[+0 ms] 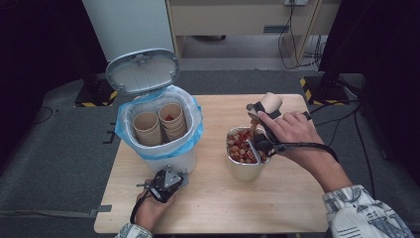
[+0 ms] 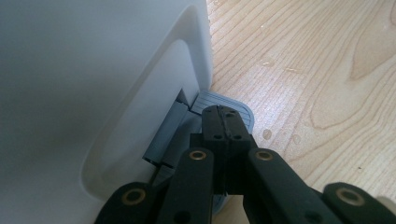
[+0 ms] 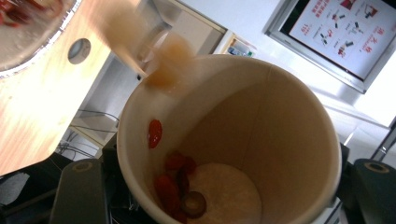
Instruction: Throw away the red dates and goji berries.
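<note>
A brown paper cup (image 1: 270, 103) is tipped mouth-down over a metal bowl (image 1: 242, 171) of red and pale food, with my right gripper (image 1: 262, 111) shut on it. A pale stream falls from the cup into the bowl. In the right gripper view the cup (image 3: 261, 121) holds a few red bits and pale residue, and blurred liquid (image 3: 140, 42) leaves its rim. My left gripper (image 1: 177, 177) is shut, its tip resting on the grey pedal (image 2: 208, 100) of the white bin (image 1: 163, 158). The bin's lid (image 1: 142, 70) stands open.
Inside the bin's blue liner (image 1: 195, 134) are two stacks of paper cups (image 1: 147, 128). The wooden table (image 1: 297, 198) has bare room at the front and right. A few water drops (image 2: 267, 134) lie near the pedal. Cables run across the floor behind.
</note>
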